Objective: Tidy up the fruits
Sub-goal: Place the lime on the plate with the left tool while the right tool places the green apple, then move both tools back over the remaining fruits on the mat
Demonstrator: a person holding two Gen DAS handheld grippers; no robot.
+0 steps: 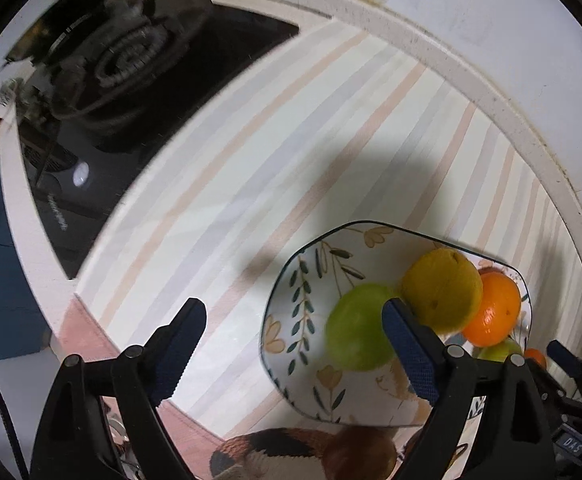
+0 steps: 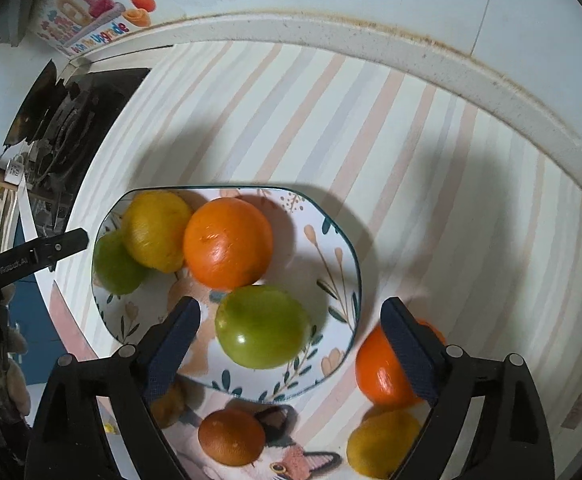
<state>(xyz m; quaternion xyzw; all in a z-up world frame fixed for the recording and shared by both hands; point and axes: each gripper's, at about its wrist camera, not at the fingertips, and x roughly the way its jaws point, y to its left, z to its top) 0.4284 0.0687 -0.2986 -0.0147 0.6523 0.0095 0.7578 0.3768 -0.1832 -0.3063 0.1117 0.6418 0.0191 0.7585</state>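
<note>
Right wrist: round green fruit (image 2: 263, 326) between open claw (image 2: 291, 344)

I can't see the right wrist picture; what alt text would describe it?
A floral plate on a striped counter holds four fruits: two green, one yellow, one orange. The right tool hangs open above the nearer green one, touching nothing. More orange and yellow fruit lie off the plate.

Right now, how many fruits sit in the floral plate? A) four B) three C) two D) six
A: the right wrist view shows the floral plate holding a yellow fruit, an orange and two green fruits; the other fruits lie outside its rim.
</note>
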